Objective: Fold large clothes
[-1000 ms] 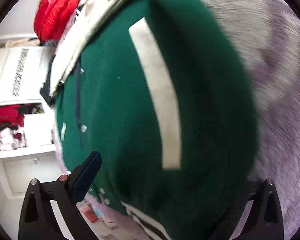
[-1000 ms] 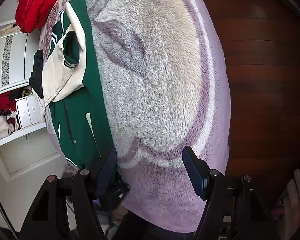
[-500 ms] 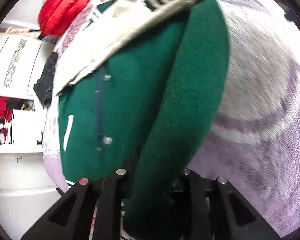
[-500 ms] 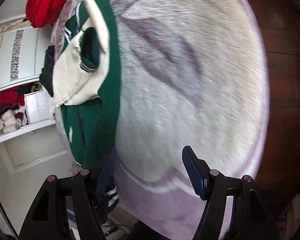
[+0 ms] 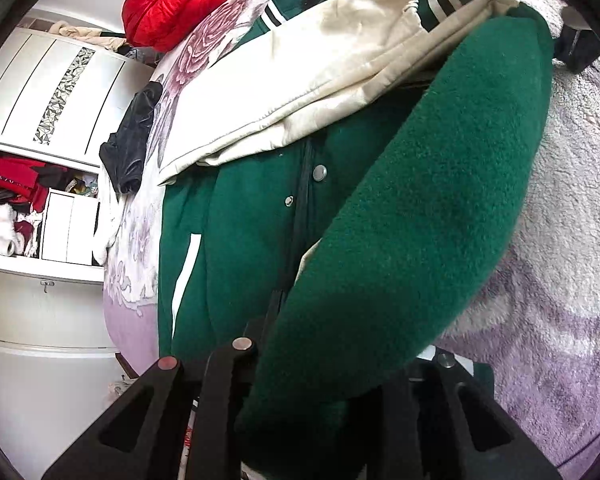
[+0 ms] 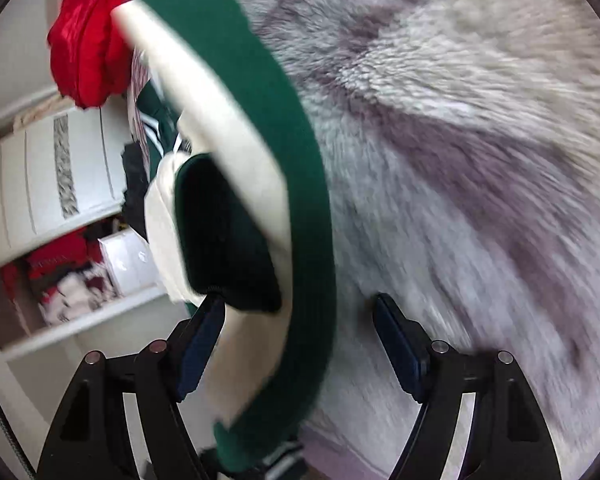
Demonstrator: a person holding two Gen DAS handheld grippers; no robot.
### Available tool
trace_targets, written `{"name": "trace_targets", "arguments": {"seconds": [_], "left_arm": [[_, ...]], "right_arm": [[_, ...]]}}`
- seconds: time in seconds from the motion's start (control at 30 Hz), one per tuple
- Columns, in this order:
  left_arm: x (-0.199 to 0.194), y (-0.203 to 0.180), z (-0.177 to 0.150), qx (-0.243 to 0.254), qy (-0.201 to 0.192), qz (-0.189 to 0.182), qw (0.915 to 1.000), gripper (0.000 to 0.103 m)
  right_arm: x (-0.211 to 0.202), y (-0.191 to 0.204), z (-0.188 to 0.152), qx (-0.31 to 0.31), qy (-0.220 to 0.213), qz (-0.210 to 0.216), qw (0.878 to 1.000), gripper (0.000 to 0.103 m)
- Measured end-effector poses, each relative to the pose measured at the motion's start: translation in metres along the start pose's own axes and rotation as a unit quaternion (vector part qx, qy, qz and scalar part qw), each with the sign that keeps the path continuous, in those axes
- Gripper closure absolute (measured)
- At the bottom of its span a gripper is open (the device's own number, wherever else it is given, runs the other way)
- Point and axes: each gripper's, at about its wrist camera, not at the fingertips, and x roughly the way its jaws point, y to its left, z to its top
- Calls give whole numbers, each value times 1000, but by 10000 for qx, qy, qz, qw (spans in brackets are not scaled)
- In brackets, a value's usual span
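Observation:
A green varsity jacket (image 5: 260, 220) with cream sleeves (image 5: 300, 80) lies on a bed under a fleecy grey and purple blanket (image 5: 560, 240). My left gripper (image 5: 340, 364) is shut on a thick fold of the jacket's green cloth, which rises from between its fingers and hides the pads. In the right wrist view the lifted jacket edge (image 6: 300, 184), green outside and cream inside, runs down between the fingers of my right gripper (image 6: 300, 320). Its jaws are opening and stand wide, and the pads do not press on the cloth.
A red puffy jacket (image 5: 180, 0) lies at the far end of the bed, also in the right wrist view (image 6: 88, 40). A black garment (image 5: 132, 136) hangs over the bed's left edge. A white wardrobe (image 5: 40, 92) with clothes on an open shelf stands to the left.
My left gripper has shut on the jacket's green edge and lifted it. My right gripper has swung left from the bare blanket to the jacket, whose edge now lies between its fingers.

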Motion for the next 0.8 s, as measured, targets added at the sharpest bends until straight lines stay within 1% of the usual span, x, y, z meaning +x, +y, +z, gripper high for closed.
{"name": "trace_targets", "arguments": {"seconds": [0.1, 0.17, 0.2, 0.23, 0.27, 0.3, 0.33, 0.47, 0.5, 0.57, 0.7, 0.8], "left_arm": [[3, 1, 1, 52, -6, -10, 10000, 84], [5, 2, 1, 79, -11, -11, 10000, 84], [5, 2, 1, 90, -4, -22, 10000, 84], [6, 2, 1, 107, 0, -34, 9999, 84], [6, 1, 1, 124, 4, -39, 9999, 84], [6, 2, 2, 139, 10, -45, 9999, 84], [6, 4, 2, 153, 12, -69, 9999, 84], [-2, 14, -1, 126, -43, -217, 9997, 85], [-5, 17, -3, 125, -78, -250, 9996, 85], [-12, 25, -7, 132, -176, -303, 9993, 86], [-27, 50, -21, 85, -408, -466, 9980, 87], [-32, 79, -29, -114, -513, -669, 9964, 87]], "right_arm": [[13, -7, 10, 272, -7, 319, 9991, 24], [16, -6, 12, 307, -100, 498, 9982, 24], [18, -3, 12, 265, -129, 536, 9981, 28], [22, 0, 12, 201, -132, 571, 9981, 36], [27, 4, 12, 146, -97, 638, 9978, 61], [32, 7, 12, 110, -85, 523, 9985, 62], [34, 10, 11, 64, -177, 404, 9990, 63], [30, 32, 5, -182, -329, 261, 9990, 74], [26, 42, 1, -362, -374, 212, 9984, 78], [19, 65, -8, -654, -459, 157, 9967, 81], [13, 121, -26, -1005, -665, 55, 9927, 83], [14, 170, -41, -1247, -750, 21, 9893, 84]]}}
